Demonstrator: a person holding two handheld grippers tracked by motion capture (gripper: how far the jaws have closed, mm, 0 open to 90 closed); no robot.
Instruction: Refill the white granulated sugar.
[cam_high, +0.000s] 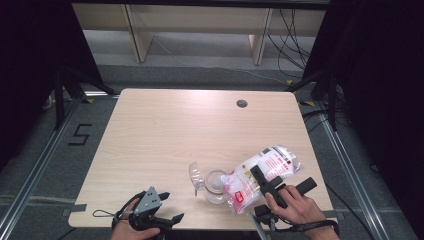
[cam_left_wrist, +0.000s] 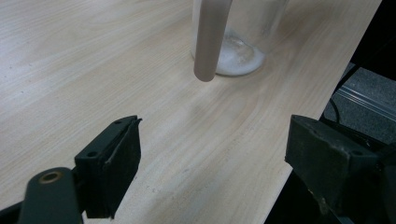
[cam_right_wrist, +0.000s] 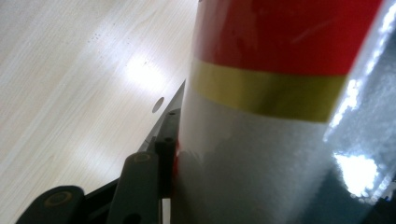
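Bag of white powder (cam_high: 262, 176) is tilting over clear jar (cam_high: 216, 186) at desk (cam_high: 165, 135) front right, clamped in right gripper (cam_high: 270, 186); keep tilting slowly, mouth centred. Left gripper (cam_high: 159, 210) is idling wide, empty.

- bag (cam_high: 265, 172): clear plastic, white powder inside, red-yellow print, tilted with mouth over jar
- jar (cam_high: 216, 186): clear glass, upright near table's front edge, little white powder at bottom
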